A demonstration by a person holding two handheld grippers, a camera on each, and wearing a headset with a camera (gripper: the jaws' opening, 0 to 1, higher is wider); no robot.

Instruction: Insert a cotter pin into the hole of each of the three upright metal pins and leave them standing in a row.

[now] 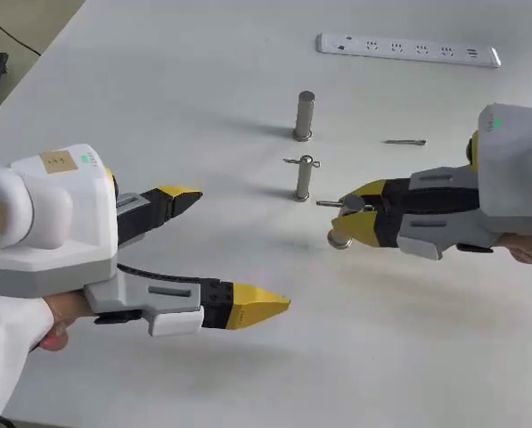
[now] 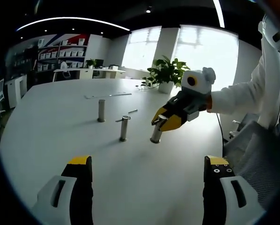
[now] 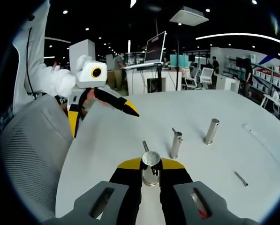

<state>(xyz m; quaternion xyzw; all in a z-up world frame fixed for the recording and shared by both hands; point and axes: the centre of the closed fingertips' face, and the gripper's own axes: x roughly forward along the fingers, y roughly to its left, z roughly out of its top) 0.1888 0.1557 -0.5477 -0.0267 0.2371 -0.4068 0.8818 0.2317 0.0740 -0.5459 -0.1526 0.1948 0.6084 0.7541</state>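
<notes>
Your right gripper was clamped on the near pin, its jaws pressed to either side just under the round head. The near cotter pin stuck out sideways from the top of that pin, toward your other hand. Whether it had gone fully through the hole could not be told from these views. Your left gripper hung well apart from the work, low over the table, with its jaws wide and holding nothing. Beyond the near pin stood the middle pin, upright and with the middle cotter pin already across its top. Past that was the far pin, upright and bare. The loose cotter pin lay flat on the table to the right of the row, and a power strip sat at the far edge. The step in hand looked to be seating the near cotter pin, and the sound way was to keep the clamp firm so the pin body could not twist or tip. You would do well to bring the free gripper in along the cotter's own line and press it home squarely, without levering it sideways. The near pin seemed to lean a little in your grip, so its foot needed to sit flat on the table, in line with the other two, before the jaws let go. A quick release risked knocking it toward the middle pin, which stood near.
</notes>
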